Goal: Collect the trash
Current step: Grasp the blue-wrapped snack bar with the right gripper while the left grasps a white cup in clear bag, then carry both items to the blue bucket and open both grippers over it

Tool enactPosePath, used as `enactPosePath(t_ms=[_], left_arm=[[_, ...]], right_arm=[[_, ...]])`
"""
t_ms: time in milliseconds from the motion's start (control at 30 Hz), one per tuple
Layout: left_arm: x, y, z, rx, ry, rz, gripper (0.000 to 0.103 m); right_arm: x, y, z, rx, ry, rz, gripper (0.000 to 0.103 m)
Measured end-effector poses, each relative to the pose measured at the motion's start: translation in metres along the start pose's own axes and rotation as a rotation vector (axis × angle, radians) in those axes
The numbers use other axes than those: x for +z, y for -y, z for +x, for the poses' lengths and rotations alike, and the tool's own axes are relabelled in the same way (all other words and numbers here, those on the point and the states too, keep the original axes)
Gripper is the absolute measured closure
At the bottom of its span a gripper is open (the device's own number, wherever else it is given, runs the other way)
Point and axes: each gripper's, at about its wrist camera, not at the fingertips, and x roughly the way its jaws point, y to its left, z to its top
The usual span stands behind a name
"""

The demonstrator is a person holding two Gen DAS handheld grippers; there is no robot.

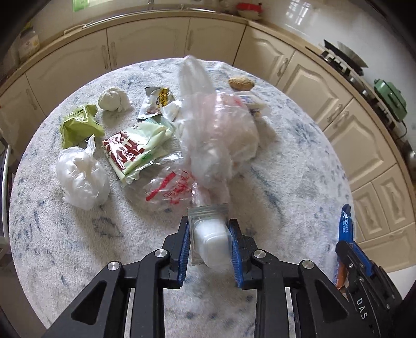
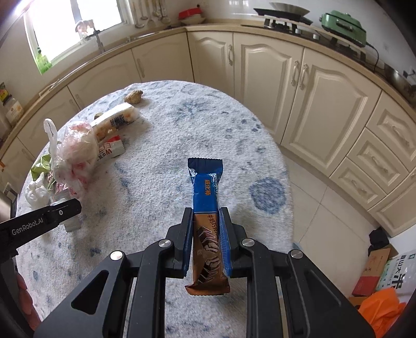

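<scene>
A round table (image 2: 182, 130) covered with a white, blue-flecked cloth is seen below and ahead of the grippers. Beyond it, cream cabinets (image 2: 273, 85) with arched door panels and metal handles are ranged along two walls under a beige counter (image 2: 161, 32). A bright window (image 2: 75, 23) is set far ahead to the left, and daylight is thrown across the cloth. On the counter to the right a stove (image 2: 283, 18) and a green appliance (image 2: 343, 26) are placed; a red bowl (image 2: 191, 14) is set in the corner. The walls are tiled white. Pale floor tiles (image 2: 325, 208) are seen to the right, where boxes (image 2: 377, 270) are stacked.
</scene>
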Motion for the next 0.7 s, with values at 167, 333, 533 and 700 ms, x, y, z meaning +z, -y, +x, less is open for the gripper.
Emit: enactPosePath(t_ms=[167, 333, 533, 700], left_arm=[[-0.016, 0.027, -0.023, -0.021, 0.02, 0.069, 0.079], [-0.034, 0.068, -0.035, -0.068, 0.03, 0.155, 0.079], [-0.056, 0.132, -0.028, -0.153, -0.018, 0.295, 0.079], [-0.07, 0.185, -0.015, -0.229, -0.078, 0.406, 0.079]], right_arm=[[-0.009, 0.027, -0.022, -0.024, 0.03, 0.052, 0.084], [-0.027, 0.074, -0.044, -0.102, 0.046, 0.147, 0.084], [-0.054, 0.136, -0.062, -0.222, 0.023, 0.259, 0.084], [-0.075, 0.177, -0.063, -0.278, -0.019, 0.333, 0.084]])
